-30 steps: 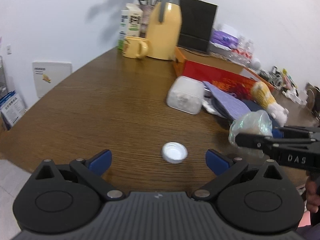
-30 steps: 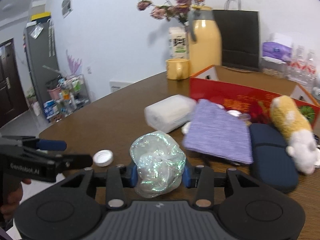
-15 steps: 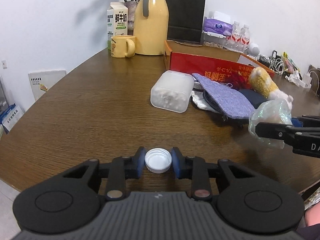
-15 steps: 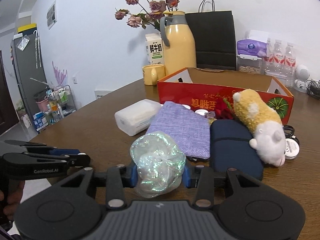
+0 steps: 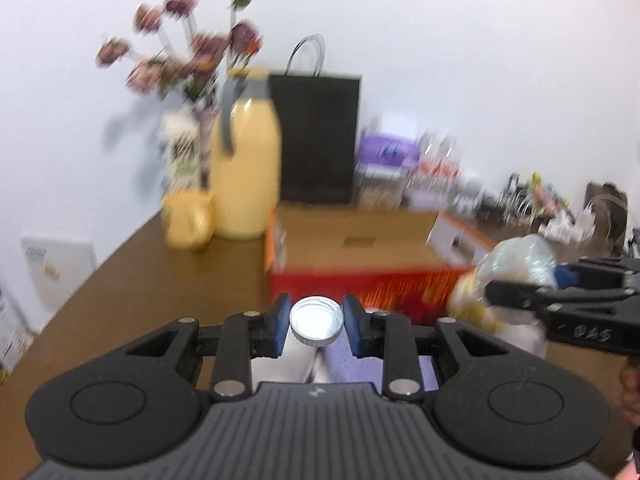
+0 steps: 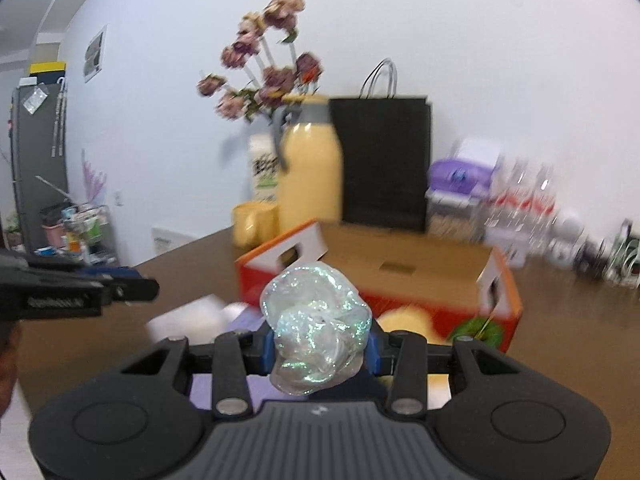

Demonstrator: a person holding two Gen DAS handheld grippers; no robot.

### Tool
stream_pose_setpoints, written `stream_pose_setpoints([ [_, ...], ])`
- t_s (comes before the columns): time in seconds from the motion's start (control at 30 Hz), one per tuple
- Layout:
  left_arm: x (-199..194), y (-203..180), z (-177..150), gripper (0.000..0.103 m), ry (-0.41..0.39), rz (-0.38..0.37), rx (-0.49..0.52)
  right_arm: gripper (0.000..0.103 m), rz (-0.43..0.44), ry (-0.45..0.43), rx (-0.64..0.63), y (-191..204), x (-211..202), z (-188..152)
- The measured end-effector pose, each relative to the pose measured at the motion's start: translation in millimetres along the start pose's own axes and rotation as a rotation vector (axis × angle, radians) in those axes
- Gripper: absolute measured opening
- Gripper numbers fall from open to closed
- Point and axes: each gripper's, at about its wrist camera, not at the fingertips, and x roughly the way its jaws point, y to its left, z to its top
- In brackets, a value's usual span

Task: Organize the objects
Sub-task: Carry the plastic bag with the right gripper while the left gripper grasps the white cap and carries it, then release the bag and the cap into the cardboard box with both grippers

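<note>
My left gripper (image 5: pixel 316 328) is shut on a white bottle cap (image 5: pixel 316 322), held off the table between its blue pads. My right gripper (image 6: pixel 318 350) is shut on a crumpled iridescent plastic wrap (image 6: pixel 316 320). Both hover in front of an open red cardboard box (image 5: pixel 360 284) (image 6: pixel 400 264), whose brown floor shows bare. In the left wrist view the right gripper (image 5: pixel 516 292) with the wrap (image 5: pixel 520 264) is at the right. The left gripper (image 6: pixel 132 288) shows at the left of the right wrist view.
Behind the box stand a yellow thermos jug (image 5: pixel 244 172), a yellow mug (image 5: pixel 188 220), a milk carton, flowers and a black paper bag (image 5: pixel 316 136). A purple pouch (image 5: pixel 348 364), a white container (image 6: pixel 188 322) and a plush toy (image 6: pixel 408 320) lie below the grippers. Clutter lines the far right.
The left gripper closed on the white cap and lifted it off the table. Both grippers rose and moved forward toward the red box, carrying cap and wrap.
</note>
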Motion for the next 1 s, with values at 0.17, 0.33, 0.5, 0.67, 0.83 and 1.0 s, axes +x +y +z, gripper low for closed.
stream_pose_setpoints([
  [0.17, 41.6, -25.0, 41.5, 0.029, -0.082, -0.039, 0.015, 0.04, -0.058, -0.049, -0.027, -33.2, 31.0, 35.8],
  [0.33, 89.9, -39.6, 68.2, 0.029, -0.079, -0.04, -0.001, 0.04, -0.089, -0.082, -0.017, -55.8, 65.5, 64.8],
  [0.5, 147.2, -40.8, 81.7, 0.029, -0.032, 0.021, -0.056, 0.04, -0.108, -0.041, 0.003, -73.0, 109.4, 80.0],
  [0.67, 199.2, -28.7, 68.3, 0.029, 0.098, 0.076, -0.119, 0.04, -0.111, 0.04, 0.074, -93.9, 148.6, 63.2],
  [0.83, 216.6, -26.6, 54.4, 0.029, 0.178, 0.067, -0.094, 0.04, -0.109, 0.145, 0.125, -110.9, 171.2, 39.1],
  [1.0, 224.5, -32.3, 45.7, 0.029, 0.223, 0.054, -0.071, 0.04, -0.103, 0.203, 0.15, -116.7, 182.0, 26.4],
])
